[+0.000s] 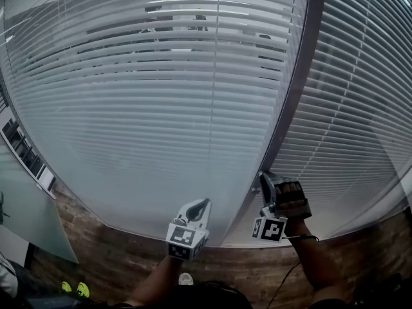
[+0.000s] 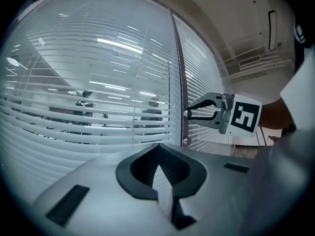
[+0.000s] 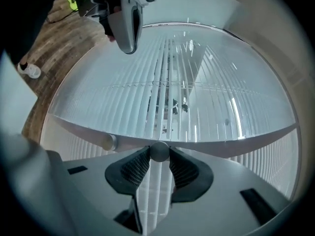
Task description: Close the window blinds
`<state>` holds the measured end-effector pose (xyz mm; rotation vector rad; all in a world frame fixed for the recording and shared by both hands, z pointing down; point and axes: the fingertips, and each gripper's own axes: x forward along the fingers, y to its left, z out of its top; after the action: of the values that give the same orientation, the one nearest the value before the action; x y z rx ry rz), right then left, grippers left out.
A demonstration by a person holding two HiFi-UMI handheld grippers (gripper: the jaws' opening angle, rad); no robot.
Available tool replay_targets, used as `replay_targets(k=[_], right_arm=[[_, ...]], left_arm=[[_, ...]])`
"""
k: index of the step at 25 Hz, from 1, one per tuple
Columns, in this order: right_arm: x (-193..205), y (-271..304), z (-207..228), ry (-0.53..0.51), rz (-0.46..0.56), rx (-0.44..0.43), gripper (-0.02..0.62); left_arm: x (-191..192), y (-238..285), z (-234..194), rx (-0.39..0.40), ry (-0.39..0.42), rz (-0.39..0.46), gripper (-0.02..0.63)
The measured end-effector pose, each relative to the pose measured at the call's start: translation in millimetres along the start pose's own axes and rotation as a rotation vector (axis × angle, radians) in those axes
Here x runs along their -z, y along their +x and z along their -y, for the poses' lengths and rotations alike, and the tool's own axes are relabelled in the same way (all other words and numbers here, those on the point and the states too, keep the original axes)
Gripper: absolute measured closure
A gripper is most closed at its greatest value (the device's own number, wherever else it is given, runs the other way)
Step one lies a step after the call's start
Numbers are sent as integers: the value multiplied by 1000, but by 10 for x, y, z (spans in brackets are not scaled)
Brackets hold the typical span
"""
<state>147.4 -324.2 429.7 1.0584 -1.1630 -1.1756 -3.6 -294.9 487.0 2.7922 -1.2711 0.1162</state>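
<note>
The window blinds (image 1: 161,108) hang behind a glass pane straight ahead of the person, filling most of the head view. Their horizontal slats lie nearly flat against each other in the lower part. Higher up they are tilted enough to leave gaps, and through these, in the left gripper view, two standing figures (image 2: 86,102) show dimly. A second set of blinds (image 1: 360,108) hangs behind the next pane to the right, and a dark upright frame post (image 1: 293,108) stands between the two panes.

On this post, low down, sits a small round knob (image 3: 159,149). The right gripper (image 3: 159,157) has its claw pinched on it, with one ribbed pad pressed against each side of the knob. A second, similar knob (image 3: 109,142) sits just beside it on the same post and is untouched. In the head view the right gripper (image 1: 264,184) reaches to the post from the right, with its marker cube below the hand.

The left gripper (image 2: 158,150) is held in the air before the left pane, near the glass but apart from it. Its claw is pressed together with nothing between the pads. In the head view it (image 1: 205,205) sits left of the post and near the right gripper.

Below the panes runs a brown wood-plank floor (image 1: 116,256).
</note>
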Motion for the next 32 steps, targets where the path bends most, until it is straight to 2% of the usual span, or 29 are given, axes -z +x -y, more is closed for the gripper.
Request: replay_targets(k=[3, 5, 10, 15, 20, 24, 32], right_arm=[[21, -60, 37, 107, -1, 24, 474], [35, -104, 58, 215, 2, 40, 474], [48, -92, 161, 644, 27, 104, 474], [-13, -77, 211, 1041, 64, 134, 474], [134, 48, 195, 1444, 104, 177, 474], [175, 54, 112, 1576, 73, 195, 474], [172, 11, 138, 1639, 78, 211, 474]], left_arm=[[-35, -17, 2, -7, -4, -6, 606], [-66, -34, -5, -14, -11, -8, 606], [-33, -61, -72, -24, -3, -14, 606], [60, -78, -12, 5, -52, -22, 606], [42, -42, -14, 11, -52, -19, 606], [58, -43, -45, -8, -39, -24, 606], [97, -85, -14, 19, -58, -25, 606]])
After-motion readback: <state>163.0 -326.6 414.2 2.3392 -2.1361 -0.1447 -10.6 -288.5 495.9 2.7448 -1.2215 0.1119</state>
